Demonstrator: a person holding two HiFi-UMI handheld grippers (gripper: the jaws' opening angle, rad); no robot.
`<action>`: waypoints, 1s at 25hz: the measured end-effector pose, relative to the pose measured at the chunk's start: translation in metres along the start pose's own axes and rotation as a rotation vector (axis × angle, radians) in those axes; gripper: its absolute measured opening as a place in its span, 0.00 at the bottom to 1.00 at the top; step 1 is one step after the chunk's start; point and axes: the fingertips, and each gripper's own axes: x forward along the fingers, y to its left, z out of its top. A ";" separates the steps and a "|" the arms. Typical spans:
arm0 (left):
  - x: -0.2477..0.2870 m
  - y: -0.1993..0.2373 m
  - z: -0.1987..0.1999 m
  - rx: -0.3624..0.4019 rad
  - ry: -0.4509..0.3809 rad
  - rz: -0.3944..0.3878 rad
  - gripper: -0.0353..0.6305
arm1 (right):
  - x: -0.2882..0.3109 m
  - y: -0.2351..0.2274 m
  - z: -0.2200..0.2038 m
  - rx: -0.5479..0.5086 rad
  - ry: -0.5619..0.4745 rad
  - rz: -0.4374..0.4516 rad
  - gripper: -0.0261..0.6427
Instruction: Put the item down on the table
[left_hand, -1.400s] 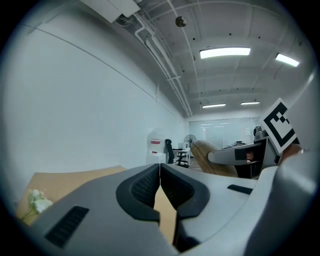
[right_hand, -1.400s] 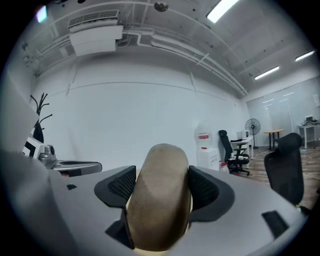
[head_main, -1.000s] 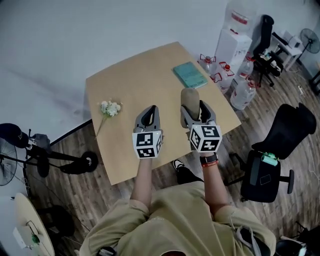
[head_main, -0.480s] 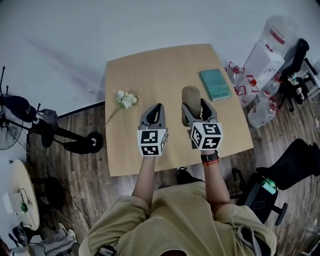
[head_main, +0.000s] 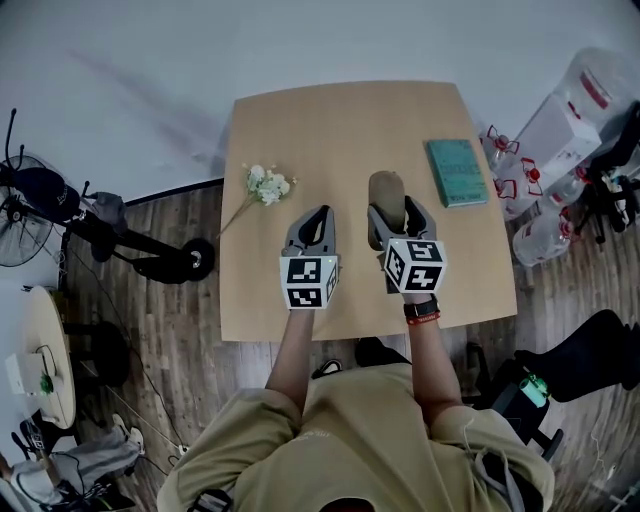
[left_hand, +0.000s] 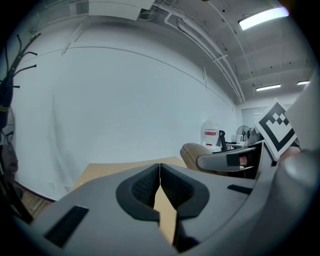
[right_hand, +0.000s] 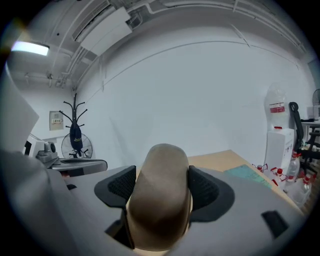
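Note:
A tan, rounded oblong item (head_main: 386, 193) (right_hand: 161, 192) is clamped between the jaws of my right gripper (head_main: 396, 213) (right_hand: 162, 187), held above the middle of the wooden table (head_main: 300, 120); its front end sticks out past the fingertips. My left gripper (head_main: 317, 222) (left_hand: 159, 180) hovers beside it to the left, jaws closed together with nothing between them. In the left gripper view the tan item (left_hand: 194, 151) shows at the right, next to the right gripper's jaw.
A sprig of white flowers (head_main: 264, 186) lies on the table's left part. A teal book (head_main: 456, 171) lies near the right edge. Water bottles (head_main: 520, 180) and a dispenser (head_main: 585, 100) stand right of the table; a fan (head_main: 25, 215) stands at the left.
The view has swung so the table sits more squarely ahead. Both grippers stay side by side over the table, the right one holding the tan item as before.

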 end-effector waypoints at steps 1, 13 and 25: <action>0.003 0.002 -0.003 -0.003 0.006 0.003 0.09 | 0.006 -0.001 -0.003 0.001 0.010 0.004 0.56; 0.042 0.015 -0.043 -0.052 0.078 0.041 0.09 | 0.065 -0.021 -0.049 -0.001 0.134 0.043 0.56; 0.087 0.039 -0.082 -0.098 0.146 0.048 0.09 | 0.138 -0.036 -0.099 0.001 0.255 0.073 0.56</action>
